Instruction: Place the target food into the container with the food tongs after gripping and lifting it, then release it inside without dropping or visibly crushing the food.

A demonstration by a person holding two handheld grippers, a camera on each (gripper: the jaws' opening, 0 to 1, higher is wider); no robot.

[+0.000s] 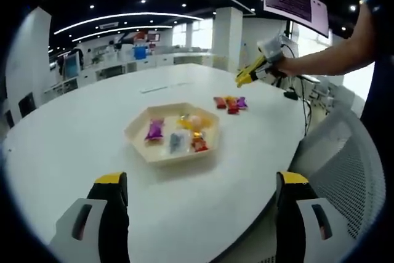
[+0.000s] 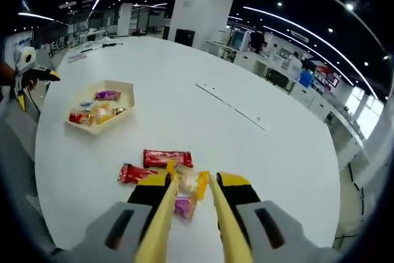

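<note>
candy [image 2: 196, 184] between tongs [image 2: 192, 214], right claw [image 2: 192, 184]

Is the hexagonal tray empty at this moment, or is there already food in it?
Not empty. The tray already holds several wrapped snacks, including a purple packet and a red one.

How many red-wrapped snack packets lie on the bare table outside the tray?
2: a long red packet nearest the tray, and a smaller red packet beside the tongs. Others may be hidden behind them.
</note>
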